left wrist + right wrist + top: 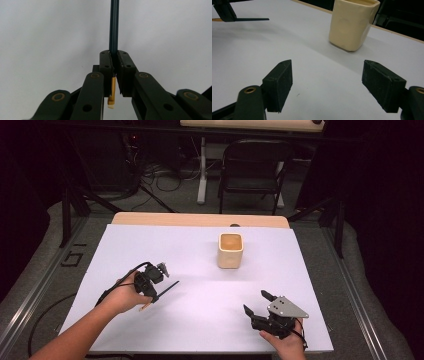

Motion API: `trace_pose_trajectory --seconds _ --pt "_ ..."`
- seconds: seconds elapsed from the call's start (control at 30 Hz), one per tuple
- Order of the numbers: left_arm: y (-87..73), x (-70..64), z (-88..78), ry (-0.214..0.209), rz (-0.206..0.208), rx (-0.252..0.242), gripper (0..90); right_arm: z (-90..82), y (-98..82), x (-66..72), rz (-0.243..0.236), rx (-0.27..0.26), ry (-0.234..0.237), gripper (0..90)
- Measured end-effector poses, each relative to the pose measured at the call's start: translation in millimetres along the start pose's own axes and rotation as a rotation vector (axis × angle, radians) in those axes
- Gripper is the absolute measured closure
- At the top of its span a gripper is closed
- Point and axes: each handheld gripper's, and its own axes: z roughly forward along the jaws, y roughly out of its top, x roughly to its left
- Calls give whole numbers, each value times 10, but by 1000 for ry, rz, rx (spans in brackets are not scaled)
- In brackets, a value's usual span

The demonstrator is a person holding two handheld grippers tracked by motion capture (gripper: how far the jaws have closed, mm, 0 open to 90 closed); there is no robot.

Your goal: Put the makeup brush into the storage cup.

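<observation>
- The surface (200,320) is a broad, flat white sheet, matte and smooth, with a pale wooden edge showing at its far side; it gives you nothing to brace against, so carry the load clear of it rather than dragging.
- The cup (230,250) stands upright near the middle of the far half, well apart from both hands; it is cream-coloured, squarish with rounded corners and softly uneven walls, open at the top, and it looks light enough to tip; judging by the layout it is where the stick belongs, so come in from above its mouth and lower straight down, not across the rim.
- Your right gripper (256,306) rests low at the near right corner with its jaws spread wide and nothing between them; its pads are flat, black and rubbery; if the cup wobbles, you could steady a wall with it.
- Your left gripper (159,289) sits at the near left, clamped tight on the pencil (167,287); hold that squeeze even while you swing toward the cup.
- The pencil is thin, straight and dark-shafted, with a tan wooden end (111,100) showing behind the pads; the long dark part juts forward past the jaws, just above the sheet; a slim round shaft can pivot in flat pads, so tilt it slowly to vertical before you let go.
</observation>
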Motion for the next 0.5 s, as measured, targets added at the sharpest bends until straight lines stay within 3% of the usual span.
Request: trace_pose_trajectory --seconds 0.13,0.23,0.5 --pt "10 -26 -77 5 21 -11 835 26 -10 17 -13 -6 -3 256" --pt "23 -42 -111 6 39 -12 835 21 -7 27 -39 24 4 268" --pt "102 -109 -189 23 86 -9 835 47 -17 48 -89 42 -1 327"
